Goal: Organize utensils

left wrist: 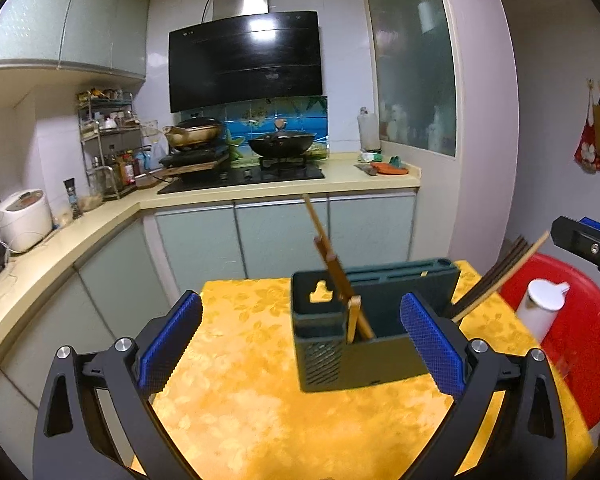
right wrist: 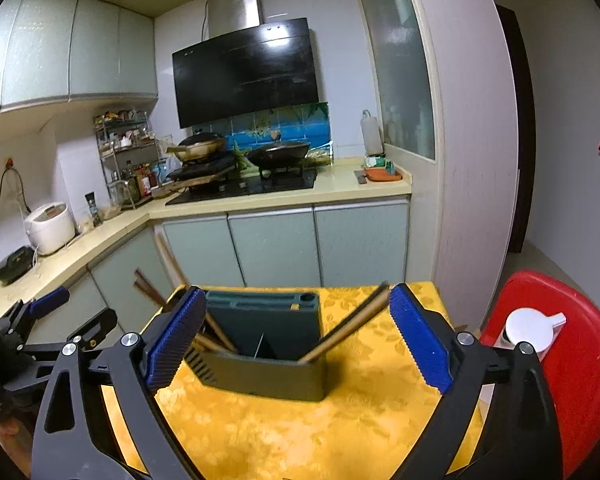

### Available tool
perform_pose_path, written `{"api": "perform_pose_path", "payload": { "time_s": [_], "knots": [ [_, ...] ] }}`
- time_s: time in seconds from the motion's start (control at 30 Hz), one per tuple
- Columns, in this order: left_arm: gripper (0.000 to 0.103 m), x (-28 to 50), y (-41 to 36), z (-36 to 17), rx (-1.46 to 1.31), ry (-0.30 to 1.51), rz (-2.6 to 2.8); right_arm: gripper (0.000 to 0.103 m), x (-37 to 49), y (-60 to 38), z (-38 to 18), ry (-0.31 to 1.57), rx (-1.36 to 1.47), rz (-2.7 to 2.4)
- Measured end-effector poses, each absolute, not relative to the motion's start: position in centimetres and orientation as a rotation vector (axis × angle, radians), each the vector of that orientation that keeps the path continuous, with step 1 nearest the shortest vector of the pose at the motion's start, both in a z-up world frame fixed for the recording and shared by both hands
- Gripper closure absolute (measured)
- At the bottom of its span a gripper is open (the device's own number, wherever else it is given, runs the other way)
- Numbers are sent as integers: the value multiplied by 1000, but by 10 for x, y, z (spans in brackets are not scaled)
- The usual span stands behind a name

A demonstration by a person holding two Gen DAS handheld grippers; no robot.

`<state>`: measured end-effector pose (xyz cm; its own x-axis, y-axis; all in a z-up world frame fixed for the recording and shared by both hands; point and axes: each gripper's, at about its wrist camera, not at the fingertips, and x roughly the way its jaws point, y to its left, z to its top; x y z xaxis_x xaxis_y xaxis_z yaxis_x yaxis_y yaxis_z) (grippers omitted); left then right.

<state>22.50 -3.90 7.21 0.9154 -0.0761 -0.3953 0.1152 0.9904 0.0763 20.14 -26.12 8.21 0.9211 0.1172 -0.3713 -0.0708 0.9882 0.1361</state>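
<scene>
**Left wrist view: both grippers wide apart over the holder**

Left wrist view shows the left gripper (left wrist: 300, 344) with its blue pads (left wrist: 168, 344) spread wide and nothing between them. Just past the pads, at about 1 o'clock, the dark green utensil holder (left wrist: 356, 344) stands on the yellow tablecloth (left wrist: 260, 400). Wooden chopsticks (left wrist: 332, 264) stick up out of its left pocket and lean toward 11 o'clock. More dark chopsticks (left wrist: 496, 280) lean out of its right side toward 2 o'clock. The right gripper (left wrist: 584, 244) pokes in at 3 o'clock.

Right wrist view shows the right gripper (right wrist: 296, 340) also let go, its pads (right wrist: 418, 344) far apart and holding nothing. The holder (right wrist: 272, 372) sits right between them, toward 12 o'clock. One bunch of chopsticks (right wrist: 348, 332) leans toward 1 o'clock, and another bunch (right wrist: 156, 292) leans toward 10 o'clock. The left gripper (right wrist: 56, 320) shows at 9 o'clock.

A white bottle (right wrist: 532, 328) stands on a red stool (right wrist: 584, 360) at 3 o'clock, beside the table. Far off, two pans sit on the stove (right wrist: 244, 188).
</scene>
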Motion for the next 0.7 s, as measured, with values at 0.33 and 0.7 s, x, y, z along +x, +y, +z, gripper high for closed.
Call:
{"api": "perform_pose_path", "payload": {
  "time_s": [0.33, 0.7],
  "knots": [
    [7, 192, -33, 54, 60, 403, -111, 7, 161, -239, 46, 367, 83, 78],
    [7, 157, -28, 34, 52, 371, -120, 7, 133, -223, 15, 363, 26, 59]
  ]
}}
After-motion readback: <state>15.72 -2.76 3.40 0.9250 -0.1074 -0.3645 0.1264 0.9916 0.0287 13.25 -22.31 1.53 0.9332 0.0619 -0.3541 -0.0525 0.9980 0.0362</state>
